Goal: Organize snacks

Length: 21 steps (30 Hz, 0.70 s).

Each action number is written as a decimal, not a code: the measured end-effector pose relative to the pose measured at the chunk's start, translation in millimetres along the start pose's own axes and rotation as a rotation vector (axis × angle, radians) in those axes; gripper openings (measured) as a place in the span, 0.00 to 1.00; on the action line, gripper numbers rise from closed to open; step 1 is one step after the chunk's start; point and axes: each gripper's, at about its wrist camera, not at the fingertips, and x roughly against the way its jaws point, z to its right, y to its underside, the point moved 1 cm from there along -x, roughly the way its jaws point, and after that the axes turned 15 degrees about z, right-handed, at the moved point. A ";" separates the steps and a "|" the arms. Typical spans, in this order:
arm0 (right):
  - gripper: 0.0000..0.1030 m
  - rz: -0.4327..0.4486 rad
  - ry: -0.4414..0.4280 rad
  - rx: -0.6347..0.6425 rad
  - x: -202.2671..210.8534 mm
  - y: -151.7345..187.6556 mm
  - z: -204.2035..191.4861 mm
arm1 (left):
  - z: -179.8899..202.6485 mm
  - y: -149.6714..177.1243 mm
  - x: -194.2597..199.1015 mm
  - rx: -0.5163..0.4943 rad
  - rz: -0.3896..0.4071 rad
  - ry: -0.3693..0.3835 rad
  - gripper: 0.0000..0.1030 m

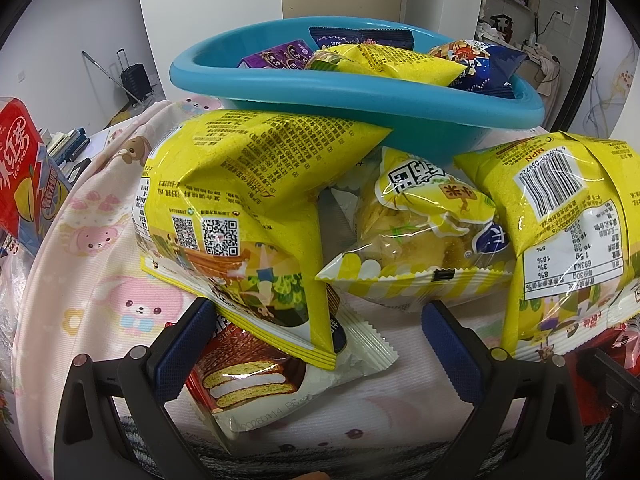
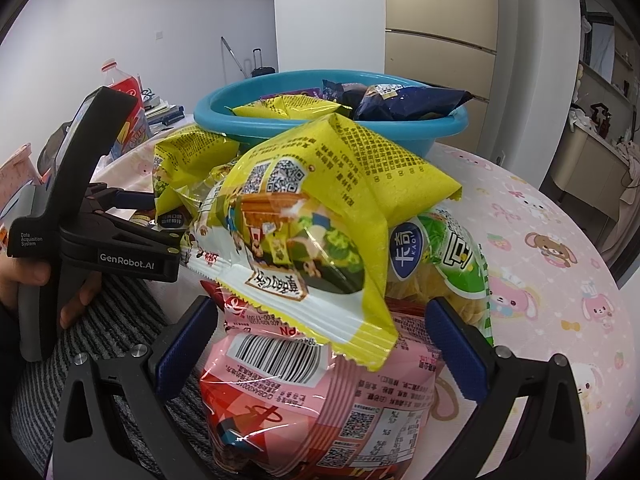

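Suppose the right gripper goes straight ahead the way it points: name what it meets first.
Most likely the pink snack bag, already lying between the open right gripper fingers. A yellow bag rests on top of it, with the blue basin beyond. Depth is hard to judge.

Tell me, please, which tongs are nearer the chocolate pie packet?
Left. The left tongs straddle the chocolate pie packet; the right tongs sit over a pink packet instead.

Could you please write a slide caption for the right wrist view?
Open right gripper poised around a pink snack bag under a yellow bag, blue basin behind.
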 end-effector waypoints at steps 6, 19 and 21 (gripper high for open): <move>1.00 0.000 0.000 0.000 0.3 0.1 0.3 | -0.1 0.5 0.8 0.000 0.000 0.000 1.00; 1.00 -0.005 0.002 0.005 -1.4 0.3 -0.4 | 0.1 1.2 1.9 -0.003 -0.002 -0.003 1.00; 1.00 -0.005 0.002 0.006 -1.3 0.2 -0.5 | 1.9 0.4 0.9 -0.003 -0.002 -0.003 1.00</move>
